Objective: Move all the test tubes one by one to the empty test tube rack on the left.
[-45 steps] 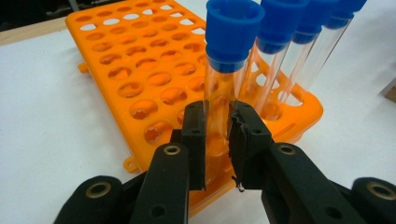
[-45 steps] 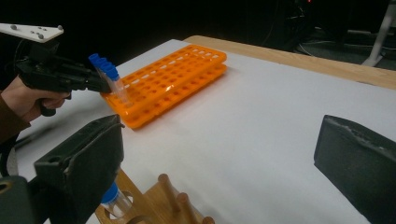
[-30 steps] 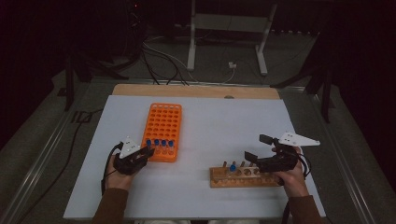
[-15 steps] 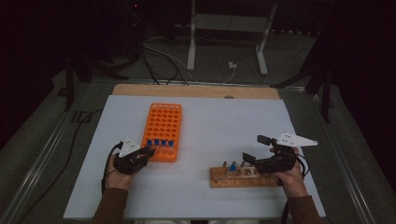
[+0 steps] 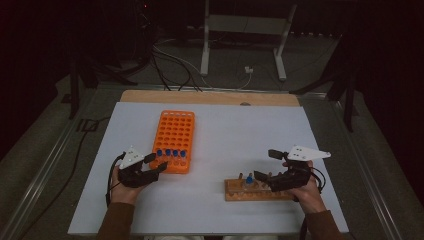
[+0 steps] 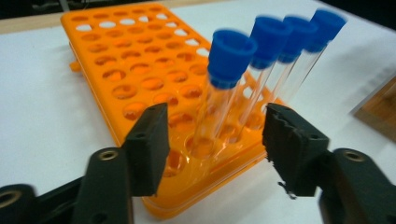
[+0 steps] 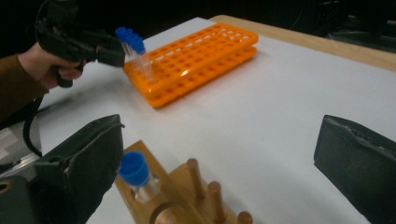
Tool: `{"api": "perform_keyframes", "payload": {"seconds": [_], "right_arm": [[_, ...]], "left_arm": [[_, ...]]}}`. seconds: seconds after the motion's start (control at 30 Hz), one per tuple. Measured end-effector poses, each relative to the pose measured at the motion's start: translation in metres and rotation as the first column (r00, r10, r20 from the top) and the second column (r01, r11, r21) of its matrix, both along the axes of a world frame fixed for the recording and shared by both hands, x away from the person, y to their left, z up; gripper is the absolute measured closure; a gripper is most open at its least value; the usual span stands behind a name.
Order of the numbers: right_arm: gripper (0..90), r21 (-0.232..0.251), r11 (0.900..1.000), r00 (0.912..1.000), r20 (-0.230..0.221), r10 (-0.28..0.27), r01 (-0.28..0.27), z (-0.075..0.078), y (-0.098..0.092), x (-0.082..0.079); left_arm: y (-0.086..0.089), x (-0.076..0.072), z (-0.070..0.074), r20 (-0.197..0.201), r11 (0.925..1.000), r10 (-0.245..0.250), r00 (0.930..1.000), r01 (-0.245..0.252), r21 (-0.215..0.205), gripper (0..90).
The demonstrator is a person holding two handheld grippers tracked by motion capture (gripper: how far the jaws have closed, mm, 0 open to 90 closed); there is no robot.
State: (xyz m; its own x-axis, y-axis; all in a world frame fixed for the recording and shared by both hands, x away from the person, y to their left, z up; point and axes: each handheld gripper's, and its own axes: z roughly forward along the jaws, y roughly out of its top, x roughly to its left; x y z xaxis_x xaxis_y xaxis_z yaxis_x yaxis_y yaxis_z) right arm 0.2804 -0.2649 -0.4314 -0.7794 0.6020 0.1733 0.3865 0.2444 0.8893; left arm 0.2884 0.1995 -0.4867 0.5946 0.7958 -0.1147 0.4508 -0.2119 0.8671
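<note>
left gripper (image 6: 215, 149): jaws just opened, tube (image 6: 219, 93) between them stands free in orange rack (image 5: 175, 131) | right gripper (image 5: 266, 165): wide over wooden rack (image 5: 235, 192), likely fetching last tube (image 7: 135, 173)
</note>
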Motion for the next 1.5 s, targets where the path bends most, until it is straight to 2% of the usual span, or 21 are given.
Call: {"api": "perform_keyframes", "payload": {"seconds": [0.17,0.37,0.43,0.53,0.6,0.83,0.97,1.27,1.5], "right_arm": [[4.3,-0.006,1.0,0.9999,-0.004,0.014,-0.014,-0.003,0.003,-0.004],[6.6,-0.02,0.998,0.9983,-0.014,0.057,-0.057,-0.008,0.008,-0.012],[10.7,-0.028,0.997,0.9975,-0.017,0.069,-0.069,-0.011,0.011,-0.014],[19.9,-0.044,0.995,0.9956,-0.022,0.092,-0.092,-0.015,0.015,-0.017],[32.1,-0.064,0.992,0.9936,-0.022,0.111,-0.112,-0.018,0.017,-0.018],[61.4,-0.129,0.975,0.9839,-0.031,0.176,-0.179,-0.023,0.023,-0.021],[75.2,-0.158,0.969,0.9812,-0.013,0.192,-0.192,-0.023,0.028,-0.023],[76.5,-0.164,0.964,0.9774,0.001,0.211,-0.208,-0.023,0.035,-0.023],[76.6,-0.144,0.968,0.9782,0.01,0.208,-0.204,-0.015,0.034,-0.022]], "left_arm": [[0.0,-0.002,0.003,0.013,0.9994,0.033,0.9994,-0.033,-0.01,27.3],[-0.001,-0.003,0.005,0.015,0.9982,0.059,0.9981,-0.059,-0.011,16.5],[-0.002,-0.003,0.005,0.013,0.998,0.063,0.9979,-0.063,-0.009,12.7],[-0.003,-0.003,0.006,0.011,0.9979,0.064,0.9979,-0.064,-0.008,8.0],[-0.003,-0.003,0.006,0.008,0.9978,0.065,0.9978,-0.065,-0.01,5.7],[-0.004,-0.003,0.006,0.007,0.9981,0.062,0.9981,-0.062,-0.008,5.5],[-0.004,-0.003,0.005,0.007,0.9982,0.059,0.9982,-0.059,-0.01,5.6],[-0.006,-0.003,0.006,0.009,0.9988,0.046,0.9989,-0.046,-0.013,5.0],[-0.005,-0.004,0.01,0.018,0.999,0.038,0.9991,-0.037,-0.023,2.1]]}}
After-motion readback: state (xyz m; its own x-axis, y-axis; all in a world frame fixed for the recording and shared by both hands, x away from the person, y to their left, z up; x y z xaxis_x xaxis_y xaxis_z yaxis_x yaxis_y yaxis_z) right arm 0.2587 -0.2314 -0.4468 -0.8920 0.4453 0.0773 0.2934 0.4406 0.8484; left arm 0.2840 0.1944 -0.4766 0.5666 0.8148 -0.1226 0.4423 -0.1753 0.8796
